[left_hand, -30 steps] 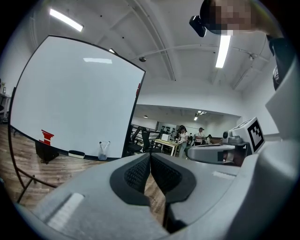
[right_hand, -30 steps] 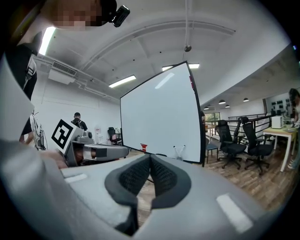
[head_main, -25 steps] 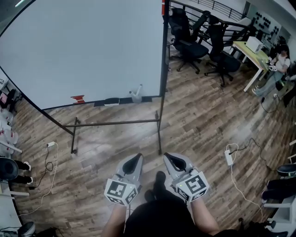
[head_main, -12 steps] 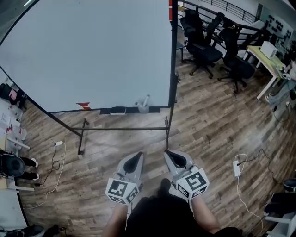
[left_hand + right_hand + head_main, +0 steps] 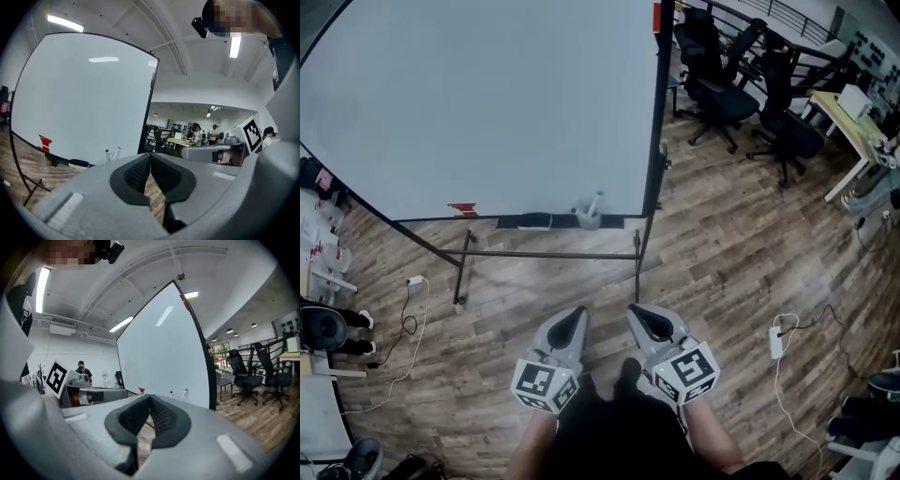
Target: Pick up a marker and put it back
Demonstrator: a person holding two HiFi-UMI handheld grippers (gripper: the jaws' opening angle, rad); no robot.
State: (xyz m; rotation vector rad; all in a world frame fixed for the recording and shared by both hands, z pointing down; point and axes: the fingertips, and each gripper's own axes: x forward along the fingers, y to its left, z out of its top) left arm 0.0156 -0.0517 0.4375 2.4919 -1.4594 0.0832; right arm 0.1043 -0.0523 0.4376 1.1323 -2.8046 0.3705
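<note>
1. The left tool [image 5: 572, 320] has its jaws pressed together, with nothing between the dark pads
2. The right tool [image 5: 638, 315] is also closed tight and empty; it sits just beside the left one, and both are held low over the wooden floor [image 5: 731, 253]
3. The marker [image 5: 596, 200] leans in a clear holder [image 5: 587, 220] on the tray [image 5: 611, 223] along the bottom edge of the whiteboard [image 5: 487, 103]; it is near the board's right post and well apart from both tools
4. A dark eraser [image 5: 534, 222] lies on the tray just left of the holder, and a red mark [image 5: 462, 208] shows further left on the board's lower edge
5. Black office chairs [image 5: 722, 84] stand beyond the board on the right, and a white power strip [image 5: 775, 342] with its cable lies on the floor to the right of the right tool
</note>
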